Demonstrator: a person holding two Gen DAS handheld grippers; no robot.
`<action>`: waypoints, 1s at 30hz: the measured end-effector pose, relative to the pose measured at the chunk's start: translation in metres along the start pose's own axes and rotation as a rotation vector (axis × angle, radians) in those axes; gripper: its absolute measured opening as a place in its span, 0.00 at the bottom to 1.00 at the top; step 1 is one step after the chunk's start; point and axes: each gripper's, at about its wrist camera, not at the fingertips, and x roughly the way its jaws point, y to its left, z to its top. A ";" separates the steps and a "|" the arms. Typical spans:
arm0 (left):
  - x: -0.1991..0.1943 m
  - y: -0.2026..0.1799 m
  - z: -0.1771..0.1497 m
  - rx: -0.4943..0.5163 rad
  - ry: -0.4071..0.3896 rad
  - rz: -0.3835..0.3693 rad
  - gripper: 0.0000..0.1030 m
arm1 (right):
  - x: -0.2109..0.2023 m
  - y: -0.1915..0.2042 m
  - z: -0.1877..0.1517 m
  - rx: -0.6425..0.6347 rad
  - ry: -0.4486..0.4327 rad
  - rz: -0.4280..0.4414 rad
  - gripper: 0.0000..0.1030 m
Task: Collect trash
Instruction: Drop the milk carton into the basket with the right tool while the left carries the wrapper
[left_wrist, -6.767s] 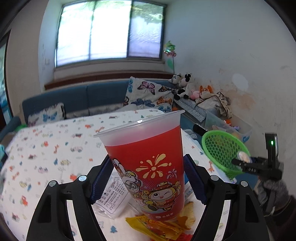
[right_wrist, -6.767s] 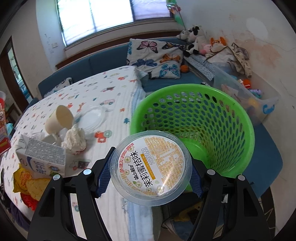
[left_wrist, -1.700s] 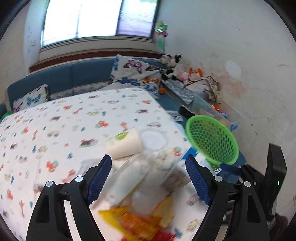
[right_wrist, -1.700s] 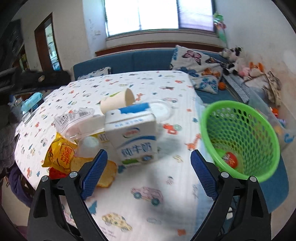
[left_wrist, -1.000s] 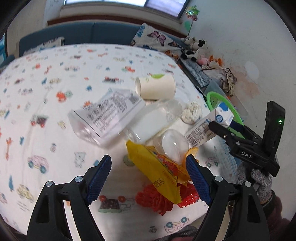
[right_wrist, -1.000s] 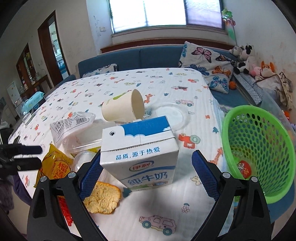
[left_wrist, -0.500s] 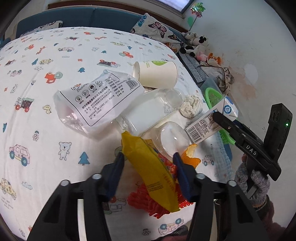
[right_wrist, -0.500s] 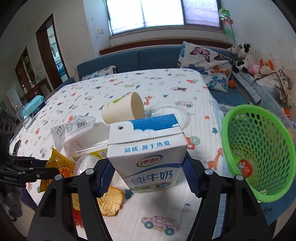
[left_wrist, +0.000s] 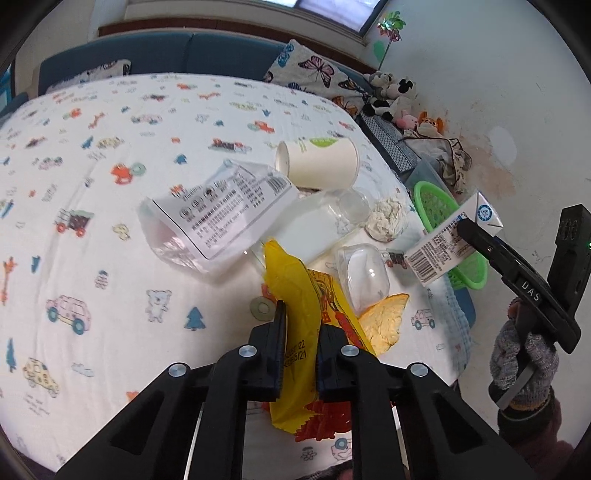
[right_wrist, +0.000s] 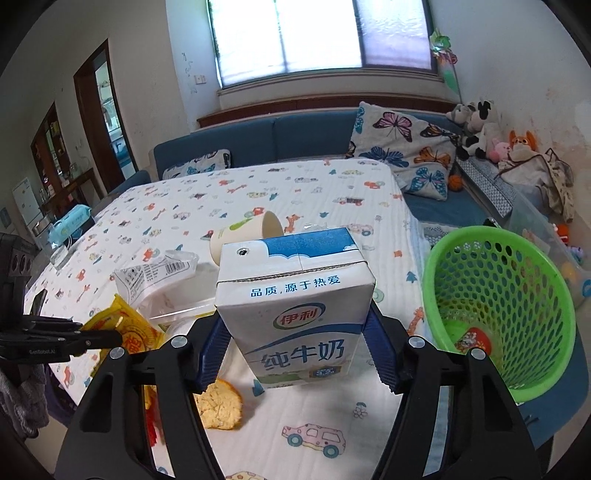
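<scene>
My left gripper (left_wrist: 301, 325) is shut on a yellow snack wrapper (left_wrist: 291, 280) that lies on the trash pile on the patterned tablecloth. My right gripper (right_wrist: 297, 350) is shut on a white and blue milk carton (right_wrist: 295, 306), held upright just above the cloth. A green mesh basket (right_wrist: 428, 273) sits to the right of the carton, off the table's edge, with a red item at its bottom. In the left wrist view the milk carton (left_wrist: 443, 243) hangs in front of the basket (left_wrist: 432, 206).
On the cloth lie a tipped paper cup (left_wrist: 321, 162), a labelled clear bag (left_wrist: 221, 214), a crumpled tissue (left_wrist: 388, 219), a clear plastic dome (left_wrist: 365, 277), an orange cracker (left_wrist: 384, 321) and red plastic (left_wrist: 325, 421). A blue sofa (right_wrist: 295, 136) runs behind the table.
The left jaws have closed on the yellow wrapper. The right jaws have closed on the milk carton and lifted it slightly.
</scene>
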 end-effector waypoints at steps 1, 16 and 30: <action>-0.004 -0.001 0.001 0.006 -0.011 0.005 0.12 | -0.002 0.000 0.000 0.002 -0.004 -0.001 0.64; -0.039 -0.024 0.029 0.068 -0.109 -0.041 0.08 | -0.017 -0.029 0.009 0.052 -0.045 -0.064 0.64; -0.013 -0.089 0.077 0.192 -0.098 -0.103 0.08 | -0.023 -0.129 0.007 0.165 -0.039 -0.301 0.65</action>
